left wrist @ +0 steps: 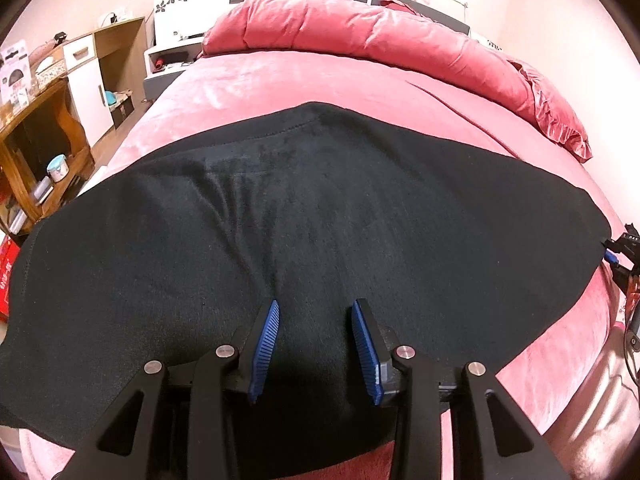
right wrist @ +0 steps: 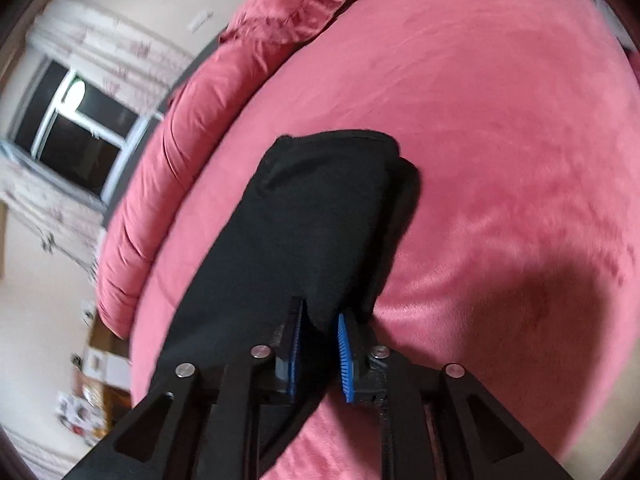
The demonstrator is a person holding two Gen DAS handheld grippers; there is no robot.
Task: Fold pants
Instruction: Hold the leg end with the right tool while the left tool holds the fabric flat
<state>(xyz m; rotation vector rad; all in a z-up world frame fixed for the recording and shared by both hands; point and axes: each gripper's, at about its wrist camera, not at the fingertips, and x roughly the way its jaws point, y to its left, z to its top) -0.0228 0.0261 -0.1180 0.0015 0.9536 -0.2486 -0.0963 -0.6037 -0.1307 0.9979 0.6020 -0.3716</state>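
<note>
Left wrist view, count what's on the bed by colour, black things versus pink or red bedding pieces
Black: 1, the pants
Pink or red: 3, the bedspread, the folded quilt, the ruffled pillow
Total: 4

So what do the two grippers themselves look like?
Both match: the left gripper and right gripper have matte black angular linkage arms with triangular cut-outs, round silver pivot pins, and black fingers faced with ribbed blue pads. No cables or sleeves show.
</note>
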